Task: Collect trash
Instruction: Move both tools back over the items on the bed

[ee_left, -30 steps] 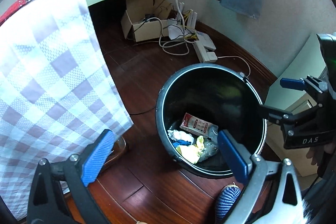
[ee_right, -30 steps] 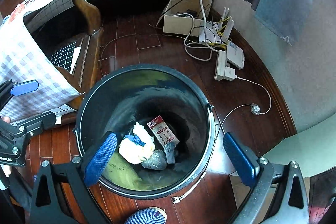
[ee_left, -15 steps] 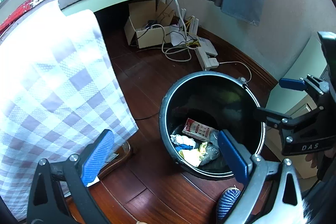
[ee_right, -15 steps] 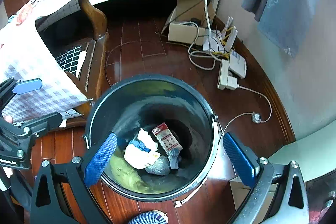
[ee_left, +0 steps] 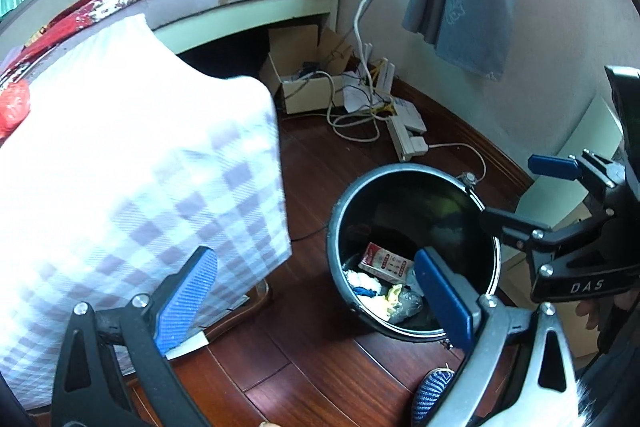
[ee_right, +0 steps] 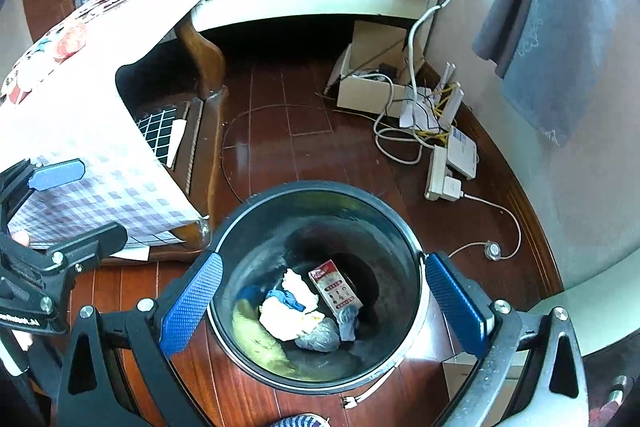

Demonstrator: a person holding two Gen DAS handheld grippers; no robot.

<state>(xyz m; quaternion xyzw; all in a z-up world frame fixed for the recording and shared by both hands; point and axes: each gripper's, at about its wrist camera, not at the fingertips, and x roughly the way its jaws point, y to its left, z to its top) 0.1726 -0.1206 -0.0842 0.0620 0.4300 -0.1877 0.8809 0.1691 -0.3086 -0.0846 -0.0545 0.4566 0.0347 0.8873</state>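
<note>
A black round bin stands on the dark wooden floor. Inside it lie a red-and-white carton, crumpled white and yellow tissues and a grey wad. My left gripper is open and empty, high up and to the left of the bin, and it shows at the left edge of the right wrist view. My right gripper is open and empty right above the bin's mouth, and it appears at the right of the left wrist view.
A table under a checked cloth stands left of the bin, a bed behind it. A cardboard box, cables and a power strip lie by the wall. A pale cabinet is at the right, a striped slipper below.
Both grippers have risen and drawn back from the bin, which now looks smaller and lower in both views. Both stayed open. The trash in the bin has not moved.
</note>
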